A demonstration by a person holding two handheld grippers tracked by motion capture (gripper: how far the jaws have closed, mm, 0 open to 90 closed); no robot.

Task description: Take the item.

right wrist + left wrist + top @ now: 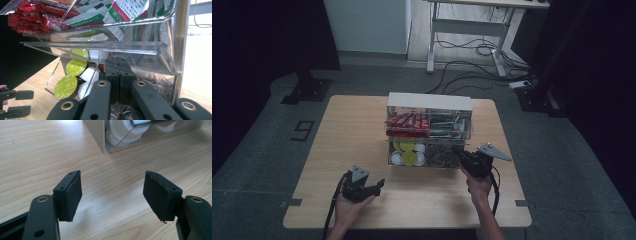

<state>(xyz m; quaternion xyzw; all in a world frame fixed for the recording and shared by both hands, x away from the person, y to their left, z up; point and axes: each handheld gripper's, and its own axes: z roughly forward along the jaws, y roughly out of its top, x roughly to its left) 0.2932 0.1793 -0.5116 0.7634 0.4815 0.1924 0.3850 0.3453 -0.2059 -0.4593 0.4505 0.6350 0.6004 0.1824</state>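
Reaching into the lower bin of the clear organizer (430,131), right gripper (119,75) has its jaws pinched together among the brownish packets (146,76), maybe on one, hard to tell. Left gripper (112,192) sits spread wide, nothing in it, well off to the left over the table (32,152).

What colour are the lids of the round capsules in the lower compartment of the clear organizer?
Yellow-green capsules, beside white ones; clearest in the right gripper view.

High view dim w/ dark edges; gripper views brighter, window glare, bg soft.
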